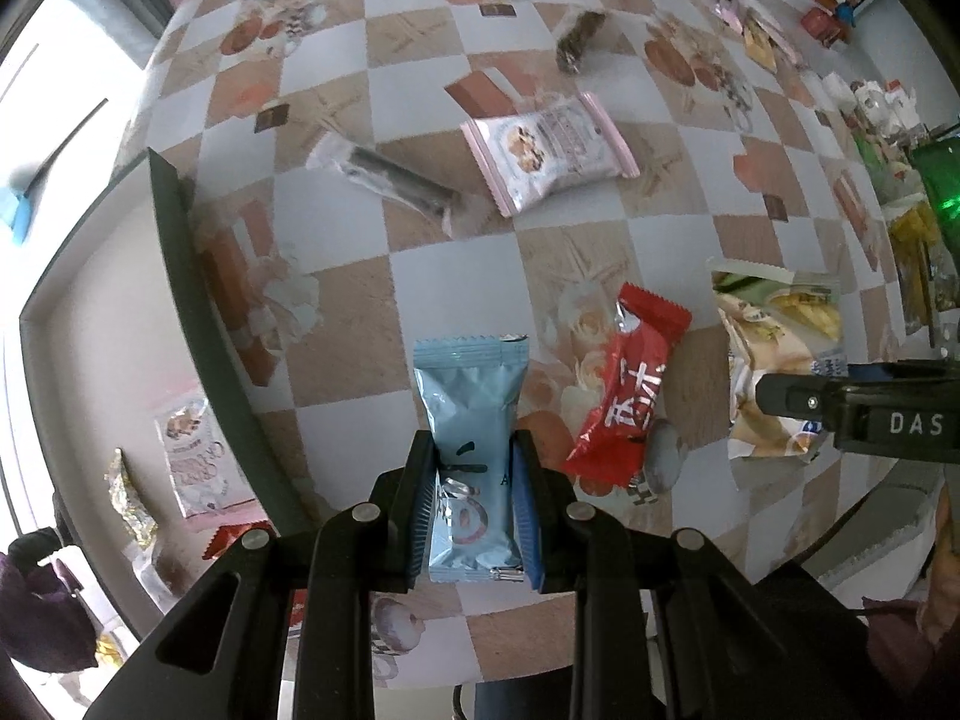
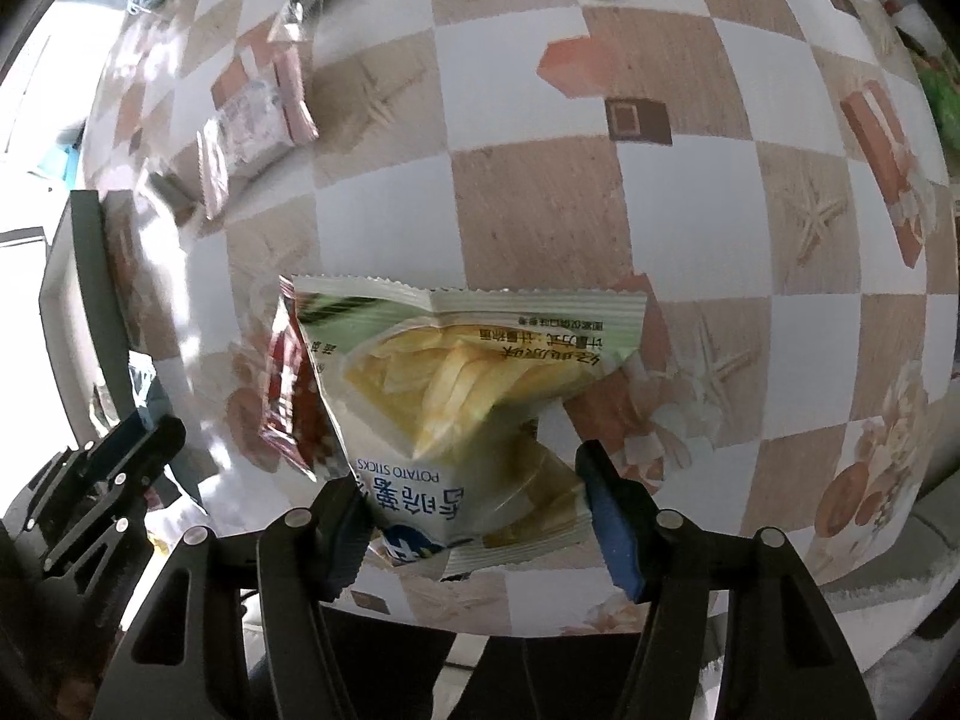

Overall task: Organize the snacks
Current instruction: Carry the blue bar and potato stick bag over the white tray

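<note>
My left gripper (image 1: 474, 498) is shut on a light blue snack packet (image 1: 468, 396), which it holds upright above the checkered tablecloth (image 1: 420, 6). A red packet (image 1: 630, 396) lies just to the right of it on the cloth. In the right wrist view, my right gripper (image 2: 480, 516) is shut on the lower end of a potato sticks bag (image 2: 456, 372). The bag is buckled between the blue pads (image 2: 618, 534). It covers part of the red packet (image 2: 288, 396). One right finger (image 1: 798, 402) shows over the bag (image 1: 774, 324) in the left wrist view.
A pink-edged cookie packet (image 1: 549, 150) and two dark bars in clear wrap (image 1: 396, 180) (image 1: 579, 39) lie farther back. A dark-rimmed bin (image 1: 186, 276) at the table's left edge holds several packets (image 1: 192, 456). More snacks and a green bag (image 1: 942, 180) crowd the right side.
</note>
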`<state>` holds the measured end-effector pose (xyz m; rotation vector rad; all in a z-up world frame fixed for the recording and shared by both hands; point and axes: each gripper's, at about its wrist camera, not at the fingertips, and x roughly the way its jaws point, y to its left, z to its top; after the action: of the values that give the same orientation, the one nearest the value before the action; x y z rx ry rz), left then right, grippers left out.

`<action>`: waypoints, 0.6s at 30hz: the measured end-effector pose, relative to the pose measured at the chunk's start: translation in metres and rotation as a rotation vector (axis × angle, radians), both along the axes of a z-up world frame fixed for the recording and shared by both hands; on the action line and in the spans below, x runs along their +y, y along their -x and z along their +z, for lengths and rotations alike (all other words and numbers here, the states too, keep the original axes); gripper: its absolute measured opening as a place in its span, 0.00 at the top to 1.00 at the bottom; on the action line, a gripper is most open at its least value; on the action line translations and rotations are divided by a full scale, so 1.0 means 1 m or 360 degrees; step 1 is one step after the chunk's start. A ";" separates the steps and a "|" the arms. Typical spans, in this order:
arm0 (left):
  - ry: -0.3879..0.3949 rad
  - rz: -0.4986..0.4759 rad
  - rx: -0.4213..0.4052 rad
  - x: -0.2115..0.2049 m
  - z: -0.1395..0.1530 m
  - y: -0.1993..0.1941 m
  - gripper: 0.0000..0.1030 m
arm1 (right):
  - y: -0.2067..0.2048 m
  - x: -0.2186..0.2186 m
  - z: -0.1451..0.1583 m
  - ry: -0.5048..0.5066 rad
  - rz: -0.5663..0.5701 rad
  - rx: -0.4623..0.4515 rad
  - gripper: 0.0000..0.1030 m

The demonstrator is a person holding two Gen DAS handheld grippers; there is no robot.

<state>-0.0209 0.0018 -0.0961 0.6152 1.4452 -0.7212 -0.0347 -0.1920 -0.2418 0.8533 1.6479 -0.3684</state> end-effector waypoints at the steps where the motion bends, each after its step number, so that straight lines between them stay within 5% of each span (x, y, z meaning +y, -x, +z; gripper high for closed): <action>1: 0.0006 0.0010 -0.0006 0.002 0.001 0.001 0.73 | -0.001 -0.001 0.002 0.0001 -0.0003 -0.0009 0.37; 18: 0.0098 0.0259 -0.0078 0.046 0.031 -0.031 0.73 | -0.039 0.027 0.034 0.0024 0.0144 -0.0122 0.37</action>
<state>0.0102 0.0482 -0.0653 0.4589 1.4049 -0.6166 0.0039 -0.1650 -0.2083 0.7694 1.6045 -0.2815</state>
